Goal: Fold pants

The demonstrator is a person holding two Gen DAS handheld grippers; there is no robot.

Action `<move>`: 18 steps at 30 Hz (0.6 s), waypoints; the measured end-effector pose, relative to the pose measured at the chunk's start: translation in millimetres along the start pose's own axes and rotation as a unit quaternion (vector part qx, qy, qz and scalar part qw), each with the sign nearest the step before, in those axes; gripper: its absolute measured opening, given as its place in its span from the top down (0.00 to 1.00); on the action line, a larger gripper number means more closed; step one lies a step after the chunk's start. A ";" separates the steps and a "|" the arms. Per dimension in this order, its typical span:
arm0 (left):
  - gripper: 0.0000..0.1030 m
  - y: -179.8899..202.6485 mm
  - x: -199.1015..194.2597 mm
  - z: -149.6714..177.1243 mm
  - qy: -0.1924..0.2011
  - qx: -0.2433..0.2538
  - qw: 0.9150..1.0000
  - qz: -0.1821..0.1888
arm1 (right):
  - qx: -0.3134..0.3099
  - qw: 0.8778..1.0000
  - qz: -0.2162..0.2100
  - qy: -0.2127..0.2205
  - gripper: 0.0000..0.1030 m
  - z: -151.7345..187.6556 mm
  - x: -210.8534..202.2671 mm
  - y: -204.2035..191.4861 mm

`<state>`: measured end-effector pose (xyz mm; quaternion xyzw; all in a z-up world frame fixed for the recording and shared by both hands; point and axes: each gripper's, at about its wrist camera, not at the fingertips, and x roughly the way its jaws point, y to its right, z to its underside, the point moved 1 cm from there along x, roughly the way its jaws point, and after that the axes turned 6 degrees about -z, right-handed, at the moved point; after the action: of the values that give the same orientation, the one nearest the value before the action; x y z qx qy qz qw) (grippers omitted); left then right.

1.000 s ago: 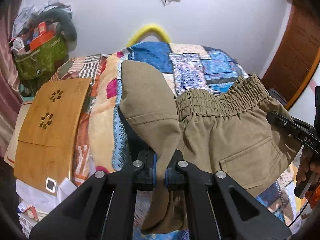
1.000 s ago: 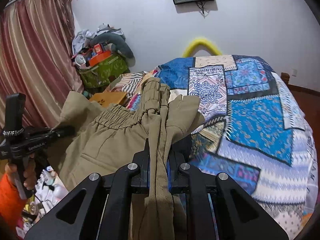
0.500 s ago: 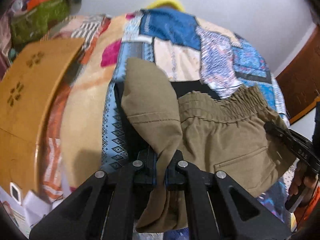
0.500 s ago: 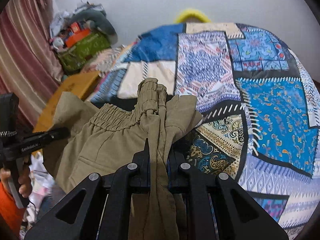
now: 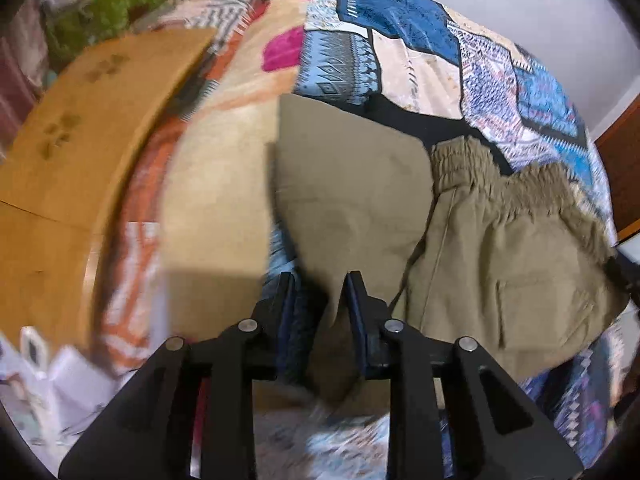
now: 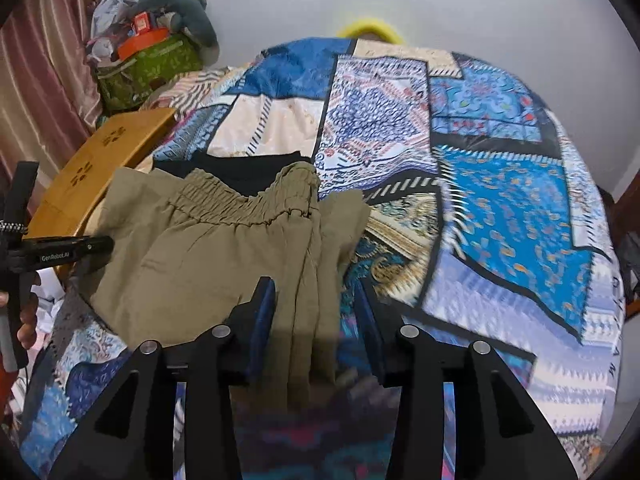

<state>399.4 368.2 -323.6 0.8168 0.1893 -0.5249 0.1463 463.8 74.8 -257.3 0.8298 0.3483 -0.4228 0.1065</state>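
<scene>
The khaki pants (image 5: 492, 248) lie folded on the patchwork bedspread (image 5: 420, 40), elastic waistband away from me. My left gripper (image 5: 318, 292) is open, its jaws apart around the pants' left fold, which lies loose between them. My right gripper (image 6: 314, 300) is open too, with the bunched right edge of the pants (image 6: 224, 248) lying between its fingers. The left gripper's body (image 6: 56, 254) shows at the left of the right wrist view, beside the pants.
A wooden lap table (image 5: 80, 128) lies on the bed's left side. A green bag with clutter (image 6: 152, 64) stands in the far left corner by the curtain (image 6: 40, 60). A yellow ring (image 6: 368, 26) is behind the bed. A brown door (image 5: 624, 160) is at right.
Both grippers have lowered the pants onto the bed and opened, letting go of the fabric. The pants now lie flat instead of hanging from the jaws.
</scene>
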 end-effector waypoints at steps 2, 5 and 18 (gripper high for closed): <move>0.74 -1.5 -16.6 8.2 0.002 0.011 1.000 -0.019 | 0.006 1.000 -0.005 0.002 0.63 4.4 -11.3 -2.6; 0.74 -1.5 -51.5 19.9 0.017 0.021 0.999 -0.028 | 0.010 1.000 -0.014 0.015 0.63 9.8 -39.3 -9.9; 0.74 35.8 -292.3 89.1 0.199 0.070 0.977 0.016 | -0.036 0.982 -0.047 0.180 0.63 28.4 -238.1 -89.0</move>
<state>234.3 252.1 -91.4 0.9159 0.1648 -0.3617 0.0565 291.4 10.6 -79.7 0.8708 0.4154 -0.2580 0.0515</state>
